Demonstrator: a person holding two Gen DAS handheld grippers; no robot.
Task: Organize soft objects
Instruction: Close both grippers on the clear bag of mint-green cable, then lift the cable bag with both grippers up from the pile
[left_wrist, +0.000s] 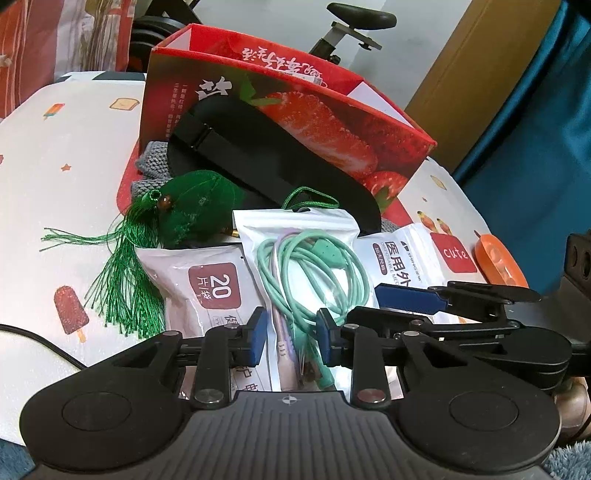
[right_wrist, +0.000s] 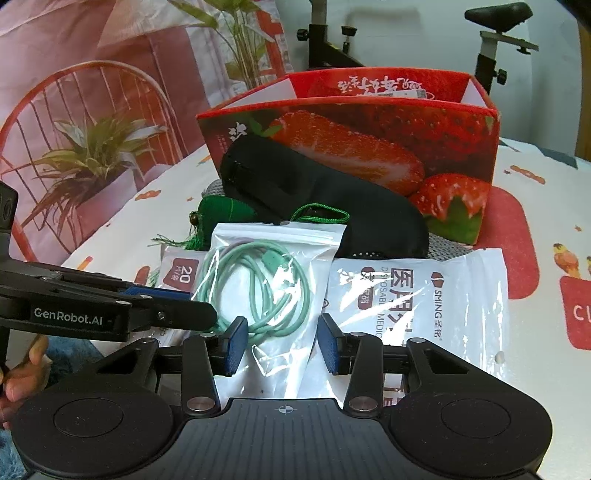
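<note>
Left wrist view is showing the left gripper (left_wrist: 291, 338) pointing down at the near end of a clear zip pouch (left_wrist: 295, 236), its blue pads (left_wrist: 258, 338) standing partly apart on either side of the pouch without visibly pressing it; whether it is gripping, I cannot tell. Inside the pouch a mint-green cable (left_wrist: 314, 269) is lying coiled with a pale purple one.

Right wrist view is showing the right gripper (right_wrist: 282, 345) straddling the same pouch (right_wrist: 273, 280) from the other side, jaws partly apart, the film lying between the pads with gaps showing on both sides.

Just left of the left gripper a white mask packet marked "20" (left_wrist: 207, 291) is lying under the pouch's edge; just right, a second white mask packet (right_wrist: 417, 299) is lying flat. Beyond the pouch a green tasselled ornament (left_wrist: 184, 214) is resting to the left, and a black sleep mask (left_wrist: 273, 162) is leaning against the front wall of a red strawberry box (right_wrist: 369, 147), with grey knitted fabric (left_wrist: 151, 162) under it. The box is standing open-topped farthest ahead; its contents are hidden, apart from a small item at the back rim. Everything is sitting on a patterned white cloth (left_wrist: 55, 155).
</note>
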